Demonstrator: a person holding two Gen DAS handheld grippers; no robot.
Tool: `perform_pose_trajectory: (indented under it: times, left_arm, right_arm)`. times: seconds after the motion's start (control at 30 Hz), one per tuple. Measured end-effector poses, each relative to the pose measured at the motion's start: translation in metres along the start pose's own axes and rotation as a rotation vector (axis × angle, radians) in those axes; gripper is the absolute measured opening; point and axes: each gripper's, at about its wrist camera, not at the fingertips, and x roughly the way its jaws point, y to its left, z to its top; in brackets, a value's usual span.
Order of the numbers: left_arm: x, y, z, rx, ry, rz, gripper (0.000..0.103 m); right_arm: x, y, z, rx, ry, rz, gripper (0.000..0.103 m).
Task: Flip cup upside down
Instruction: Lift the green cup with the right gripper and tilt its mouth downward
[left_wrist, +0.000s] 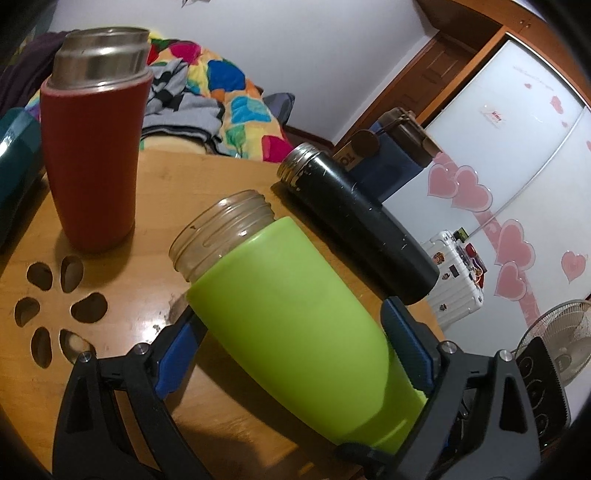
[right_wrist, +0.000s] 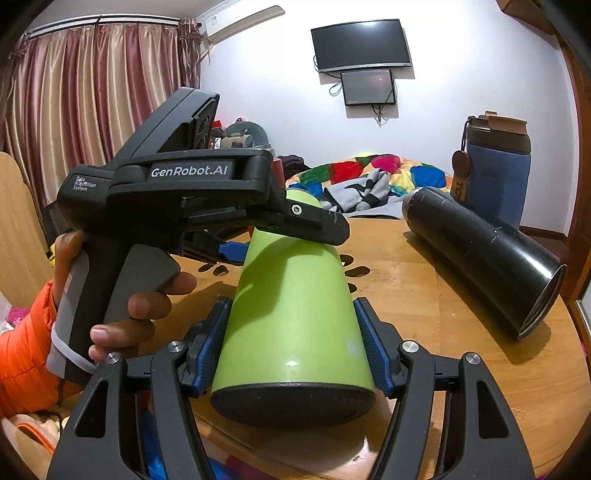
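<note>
A lime-green cup (left_wrist: 295, 306) with a clear threaded mouth lies tilted over the wooden table (left_wrist: 155, 192), mouth toward the far side. My left gripper (left_wrist: 291, 332) is shut on its body, blue pads on both sides. In the right wrist view the green cup (right_wrist: 291, 306) points away, its dark base toward the camera. My right gripper (right_wrist: 293, 343) is shut on it near the base. The left gripper's body (right_wrist: 184, 192), held by a hand, clamps the cup farther up.
A red flask (left_wrist: 92, 147) stands upright at the back left. A black flask (left_wrist: 354, 221) lies on its side at the right, also in the right wrist view (right_wrist: 484, 258). A blue tumbler (right_wrist: 495, 173) stands behind it. A flower-shaped cut-out (left_wrist: 55, 306) pierces the table.
</note>
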Motion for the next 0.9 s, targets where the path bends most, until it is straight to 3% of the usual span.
perform_pose_trajectory:
  times: [0.37, 0.6, 0.67, 0.83, 0.9]
  left_arm:
    - [0.003, 0.011, -0.002, -0.081, 0.117, 0.013, 0.097]
    - [-0.008, 0.008, -0.005, -0.066, 0.128, 0.036, 0.097]
    - [-0.017, 0.0, -0.006, -0.02, 0.115, 0.07, 0.098]
    - [-0.04, -0.035, -0.017, 0.214, 0.058, 0.239, 0.1]
    - [-0.045, -0.038, -0.021, 0.231, 0.035, 0.26, 0.1]
  right_arm:
    - [0.001, 0.002, -0.001, -0.01, -0.002, 0.01, 0.062]
    - [0.0, 0.007, -0.001, -0.03, -0.007, 0.022, 0.061]
    - [-0.001, 0.009, -0.002, -0.037, -0.008, 0.02, 0.061]
    - [-0.003, 0.001, 0.0, 0.012, -0.005, 0.024, 0.061]
    - [-0.004, 0.002, 0.0, 0.015, 0.0, 0.017, 0.062]
